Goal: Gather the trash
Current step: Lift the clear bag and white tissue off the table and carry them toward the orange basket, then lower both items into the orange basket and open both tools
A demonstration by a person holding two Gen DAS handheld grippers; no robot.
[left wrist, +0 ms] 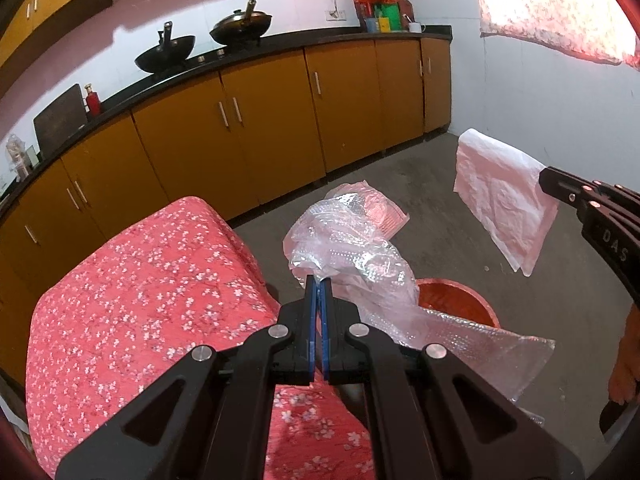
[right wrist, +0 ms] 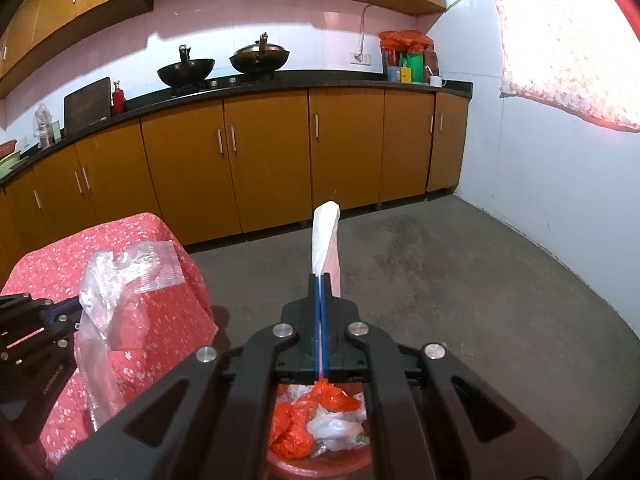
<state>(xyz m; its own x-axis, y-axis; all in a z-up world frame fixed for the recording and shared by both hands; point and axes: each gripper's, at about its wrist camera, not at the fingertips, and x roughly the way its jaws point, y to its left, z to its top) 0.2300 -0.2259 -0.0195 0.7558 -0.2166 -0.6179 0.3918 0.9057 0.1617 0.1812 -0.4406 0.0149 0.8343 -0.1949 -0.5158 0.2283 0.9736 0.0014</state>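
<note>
Now, both loads hang over or beside the red bin.
Your right gripper pinches the white paper sheet and sits directly above the red bin (already holding orange and white scraps), so its drop is straight down. Your left gripper, clamped on the clear bubble wrap, hangs by the floral-covered bench; the bin lies to its right, with the right gripper nearer.

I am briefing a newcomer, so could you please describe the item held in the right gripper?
Start at the red bin on the floor beside the floral-covered table. Above it, the right gripper pinches a white paper napkin: opaque and flat, unlike the clear, crinkled bubble wrap nearby.
</note>
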